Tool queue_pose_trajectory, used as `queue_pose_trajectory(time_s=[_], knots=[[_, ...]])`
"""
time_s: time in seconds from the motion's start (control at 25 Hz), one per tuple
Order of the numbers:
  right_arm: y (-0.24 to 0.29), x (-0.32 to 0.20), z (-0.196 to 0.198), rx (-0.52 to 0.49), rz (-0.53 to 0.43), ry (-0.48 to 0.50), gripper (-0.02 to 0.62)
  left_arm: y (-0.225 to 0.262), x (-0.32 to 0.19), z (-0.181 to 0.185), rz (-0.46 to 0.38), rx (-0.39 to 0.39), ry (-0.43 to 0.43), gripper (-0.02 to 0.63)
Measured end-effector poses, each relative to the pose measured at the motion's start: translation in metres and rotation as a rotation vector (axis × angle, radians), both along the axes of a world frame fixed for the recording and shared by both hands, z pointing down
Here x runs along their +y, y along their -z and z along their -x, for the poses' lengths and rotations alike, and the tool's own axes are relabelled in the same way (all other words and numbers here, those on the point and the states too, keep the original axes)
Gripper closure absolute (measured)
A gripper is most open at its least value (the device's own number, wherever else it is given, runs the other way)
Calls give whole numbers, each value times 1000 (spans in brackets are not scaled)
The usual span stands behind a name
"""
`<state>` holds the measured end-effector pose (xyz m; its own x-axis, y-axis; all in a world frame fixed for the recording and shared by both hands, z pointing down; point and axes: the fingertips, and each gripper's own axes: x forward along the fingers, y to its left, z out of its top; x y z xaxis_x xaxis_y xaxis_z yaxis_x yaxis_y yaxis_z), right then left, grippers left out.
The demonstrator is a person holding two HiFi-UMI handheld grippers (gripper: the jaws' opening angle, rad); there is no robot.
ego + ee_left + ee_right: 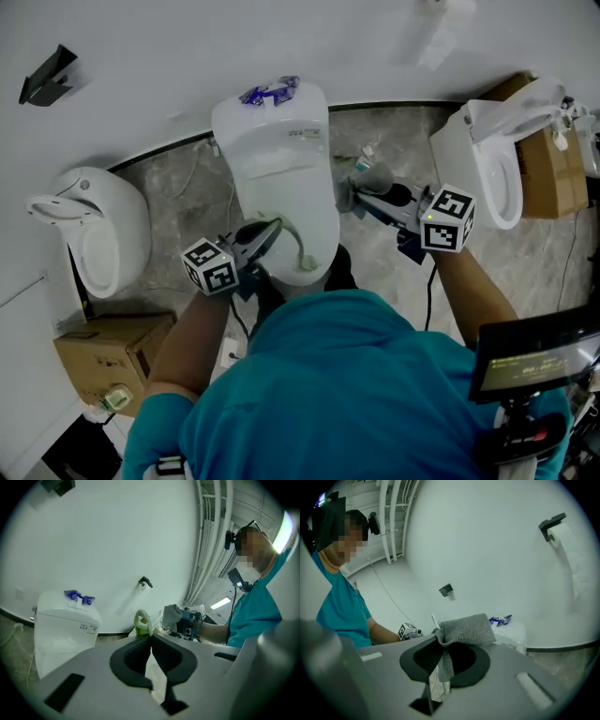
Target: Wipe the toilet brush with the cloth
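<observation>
In the left gripper view my left gripper (150, 637) is shut on the pale green and white loop handle of the toilet brush (142, 620). In the head view the left gripper (275, 228) sits over the middle toilet's lid, with the thin brush (301, 251) curving off its tips; the brush head is hidden. My right gripper (354, 195) points left beside that toilet, shut on a grey cloth (372, 177). The cloth (466, 630) drapes over the right gripper (440, 644) jaws. The two grippers are apart.
The middle toilet (281, 169) has a blue wrapper (270, 91) on its tank. Other toilets stand at left (94, 234) and right (487, 169). Cardboard boxes sit at lower left (103, 356) and far right (553, 159). A screen (534, 361) is at lower right.
</observation>
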<state>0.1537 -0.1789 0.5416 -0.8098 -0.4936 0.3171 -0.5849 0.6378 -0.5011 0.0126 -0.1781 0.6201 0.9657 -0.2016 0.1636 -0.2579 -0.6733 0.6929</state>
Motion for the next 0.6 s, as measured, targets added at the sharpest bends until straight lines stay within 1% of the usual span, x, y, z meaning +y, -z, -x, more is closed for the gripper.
queue_pose_trajectory(time_s=[0.24, 0.44, 0.6], knots=[[-32, 4, -16, 5, 59, -6, 560, -76, -40, -1, 97, -80, 75, 589], [-54, 9, -34, 9, 99, -16, 558, -142, -80, -10, 145, -194, 138, 589], [-63, 14, -46, 22, 128, -31, 560, -188, -107, -9, 234, -260, 202, 589]])
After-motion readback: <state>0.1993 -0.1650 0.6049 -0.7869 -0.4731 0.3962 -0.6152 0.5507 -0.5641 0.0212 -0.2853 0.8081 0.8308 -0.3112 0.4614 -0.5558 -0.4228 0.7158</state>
